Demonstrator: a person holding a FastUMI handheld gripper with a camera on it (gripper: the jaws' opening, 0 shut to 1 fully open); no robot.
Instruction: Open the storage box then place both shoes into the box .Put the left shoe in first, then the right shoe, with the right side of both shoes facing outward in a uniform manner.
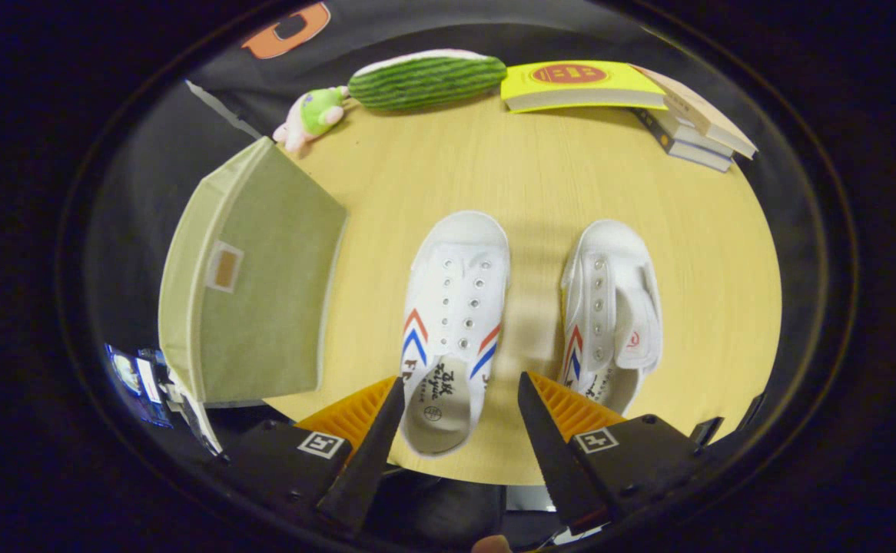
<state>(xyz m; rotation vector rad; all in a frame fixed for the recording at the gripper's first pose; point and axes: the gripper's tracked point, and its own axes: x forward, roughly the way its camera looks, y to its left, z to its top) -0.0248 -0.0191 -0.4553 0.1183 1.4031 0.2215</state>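
Observation:
Two white canvas shoes with red and blue chevrons lie on the wooden table [540,177], toes pointing away from me. The left shoe [454,322] sits between and just ahead of my fingers, its heel opening reaching in between them. The right shoe [611,315] lies beyond my right finger, tilted onto its side. A beige fabric storage box [256,284] with its lid closed stands left of the shoes, at the table's left edge. My gripper [459,395] hovers above the near table edge, open, touching nothing.
At the far side of the table lie a green striped plush cucumber [426,79], a small pink and green plush toy [311,115], a yellow book [579,84] and a stack of books [698,127]. The table's near edge runs just under my fingers.

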